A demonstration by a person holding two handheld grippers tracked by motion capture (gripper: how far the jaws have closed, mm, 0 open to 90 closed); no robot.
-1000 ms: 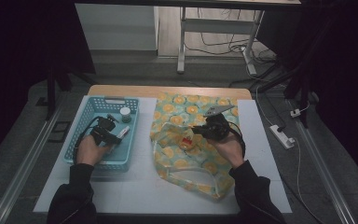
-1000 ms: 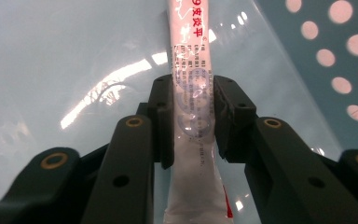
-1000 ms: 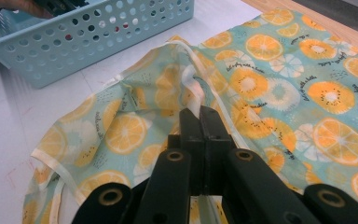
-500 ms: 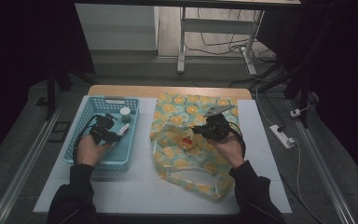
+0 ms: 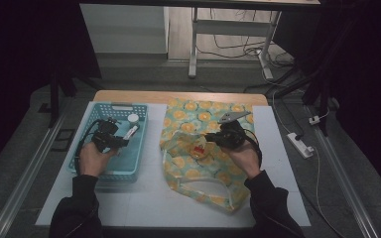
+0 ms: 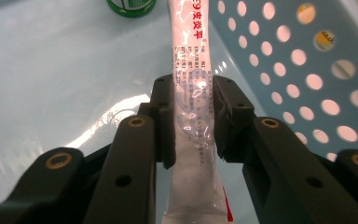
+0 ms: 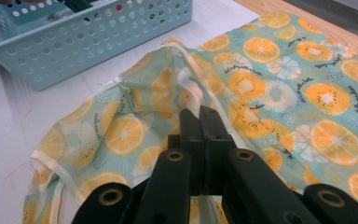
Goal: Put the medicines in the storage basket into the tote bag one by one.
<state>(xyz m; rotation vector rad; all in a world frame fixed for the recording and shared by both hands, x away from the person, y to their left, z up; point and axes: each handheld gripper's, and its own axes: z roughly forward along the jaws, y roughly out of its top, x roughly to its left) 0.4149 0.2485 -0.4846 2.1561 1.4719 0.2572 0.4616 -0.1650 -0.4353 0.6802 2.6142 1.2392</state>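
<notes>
A white tube (image 6: pixel 189 56) with red print lies lengthwise in the light blue basket (image 5: pixel 110 106), and my left gripper (image 6: pixel 193 116) is shut on its middle. In the high view the left gripper (image 5: pixel 123 141) sits inside the basket with the tube (image 5: pixel 132 132) pointing away from it. The orange-slice patterned cloth bag (image 5: pixel 198 119) lies flat to the right of the basket. My right gripper (image 7: pixel 199 116) is shut on the bag's (image 7: pixel 270 79) white-trimmed rim, holding the mouth up. In the high view the right gripper (image 5: pixel 213 139) is over the bag's middle, beside something red and yellow (image 5: pixel 198 150) in the opening.
A green-labelled bottle (image 6: pixel 131 4) with a white cap (image 5: pixel 133 118) stands at the basket's far end, just beyond the tube. The perforated basket wall (image 6: pixel 284 46) runs close along the tube. The basket (image 7: pixel 98 32) sits near the bag on the white tabletop (image 5: pixel 144 198).
</notes>
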